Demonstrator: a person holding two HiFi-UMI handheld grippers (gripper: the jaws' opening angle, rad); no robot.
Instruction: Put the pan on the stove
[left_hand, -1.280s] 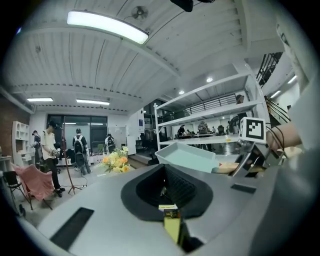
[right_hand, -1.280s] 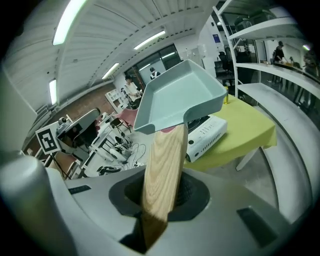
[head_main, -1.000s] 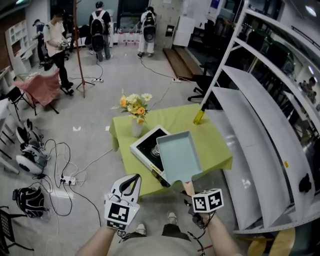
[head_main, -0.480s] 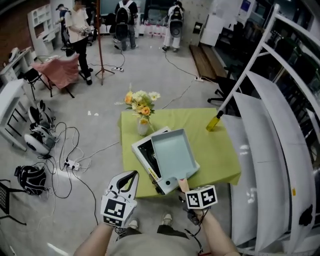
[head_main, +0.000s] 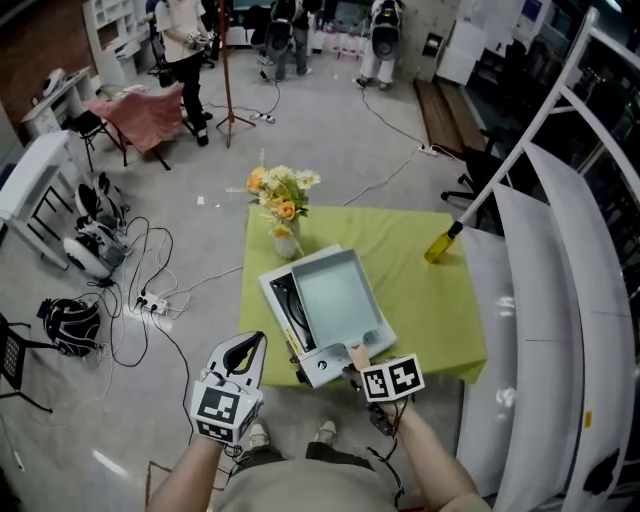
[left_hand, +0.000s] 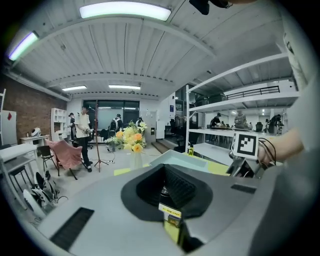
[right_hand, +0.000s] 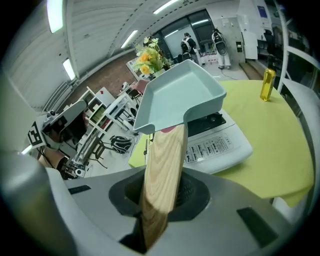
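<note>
Closest to me, my right gripper (right_hand: 159, 215) has its jaws clenched on the wooden handle (right_hand: 165, 165) of the pan (head_main: 336, 292), and the handle runs straight out of the grip. My left gripper (head_main: 252, 348) hangs by the table's near-left corner with its jaws pressed together on nothing, apart from the pan. The pan is pale blue-green and square, with raised walls. It sits over the white stove (head_main: 318, 364) at the near edge of the green table (head_main: 425, 300). It covers most of the black cooktop and leaves 1 strip bare on the left; I cannot tell whether its bottom touches the top. Past the stove, at the table's far-left corner, 1 vase of yellow and orange flowers (head_main: 282, 200) stands upright. At the far-right corner stands 1 yellow bottle (head_main: 441, 244), beside a white shelf rack (head_main: 540, 250). Farther off, cables (head_main: 150, 290) trail over the grey floor, and 1 person in a light top (head_main: 186, 30) stands near the back of the room.
</note>
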